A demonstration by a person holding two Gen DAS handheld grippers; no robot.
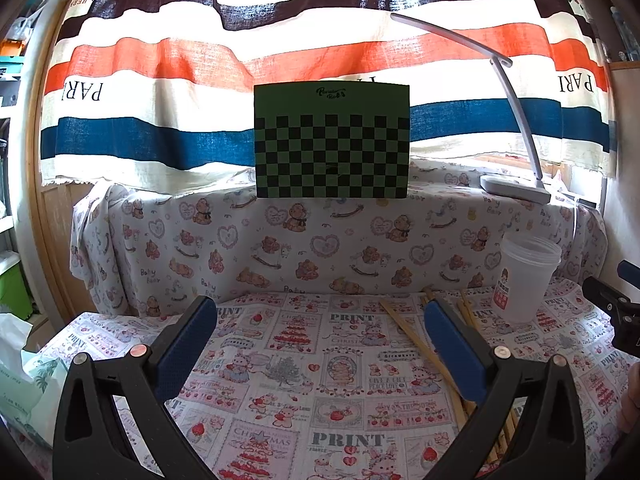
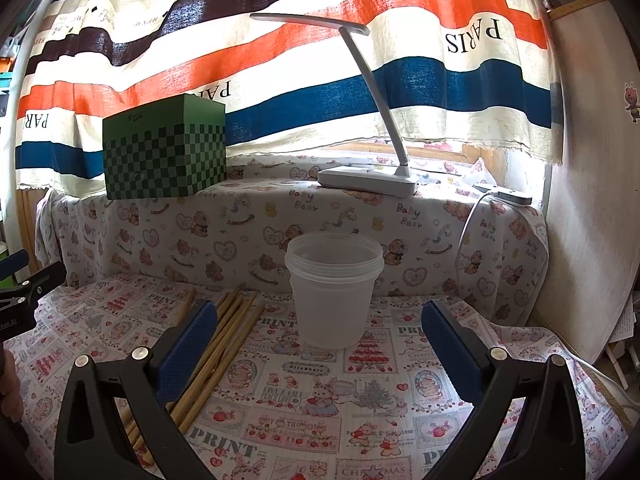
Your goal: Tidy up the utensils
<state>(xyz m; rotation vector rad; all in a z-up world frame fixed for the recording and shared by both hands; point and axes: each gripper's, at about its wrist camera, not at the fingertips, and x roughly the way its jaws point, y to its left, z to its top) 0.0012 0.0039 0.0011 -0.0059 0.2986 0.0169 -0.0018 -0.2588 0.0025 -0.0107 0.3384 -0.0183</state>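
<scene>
Two hand-held grippers hover over a table draped in a Christmas-print cloth (image 2: pixel 320 392). The left gripper (image 1: pixel 320 322) has its blue-padded fingers spread wide apart, holding nothing; the right gripper (image 2: pixel 318 324) is likewise spread wide and empty.

In the right wrist view, a bundle of wooden chopsticks (image 2: pixel 224 344) lies flat on the cloth at about 9 o'clock from centre, passing under and beside the gripper's left finger. A translucent plastic cup (image 2: pixel 334 292) stands upright at 12 o'clock between the fingertips, just beside the chopsticks' far ends.

In the left wrist view, the chopsticks (image 1: pixel 416 340) run diagonally at 3 o'clock, partly hidden by the right-hand finger, with the cup (image 1: pixel 526 278) beyond them at 2 o'clock.

On the bear-print ledge behind stand a green checkered box (image 1: pixel 332 140) and a white desk lamp (image 2: pixel 372 176), backed by a striped curtain (image 1: pixel 160 64).
</scene>
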